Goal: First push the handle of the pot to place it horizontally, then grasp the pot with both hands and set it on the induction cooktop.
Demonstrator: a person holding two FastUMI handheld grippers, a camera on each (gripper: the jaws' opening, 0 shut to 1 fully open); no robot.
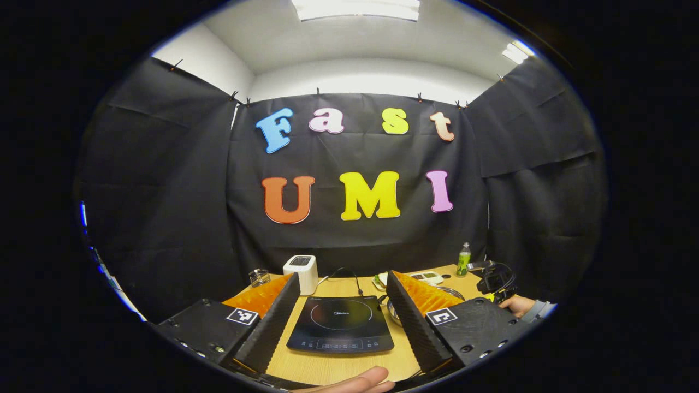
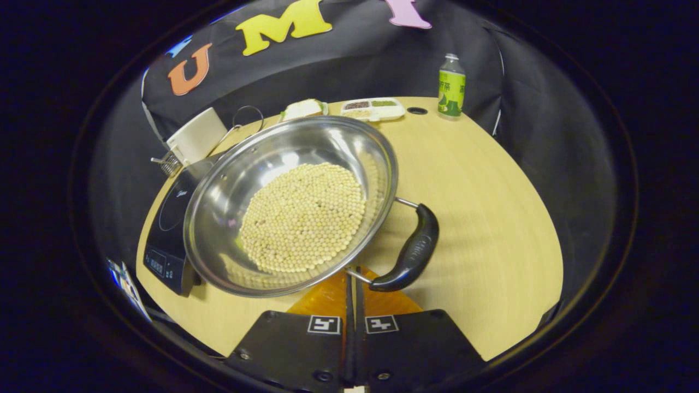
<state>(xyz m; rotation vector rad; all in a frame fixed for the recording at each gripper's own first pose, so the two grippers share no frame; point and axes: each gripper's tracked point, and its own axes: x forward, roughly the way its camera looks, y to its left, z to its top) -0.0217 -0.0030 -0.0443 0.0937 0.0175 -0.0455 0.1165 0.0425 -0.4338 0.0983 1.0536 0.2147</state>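
Observation:
A steel pot (image 2: 262,180) holding pale beans (image 2: 303,218) stands on the wooden table (image 2: 480,218), its black handle (image 2: 412,251) on the near right side. My right gripper (image 2: 353,271) is shut with nothing between its fingers, its tips at the handle's lower wire by the pot's rim. The black induction cooktop (image 2: 166,229) lies left of the pot. In the left gripper view my left gripper (image 1: 341,305) is open above the table's near edge, the cooktop (image 1: 341,325) framed between its fingers. A sliver of the pot (image 1: 394,315) shows behind its right finger.
A white box (image 1: 301,270), a cable and a small wire rack (image 1: 260,277) stand behind the cooktop. A green bottle (image 2: 451,86), a compartment tray (image 2: 373,108) and a dish (image 2: 303,108) line the far edge. A hand (image 1: 517,303) holds the other gripper at right.

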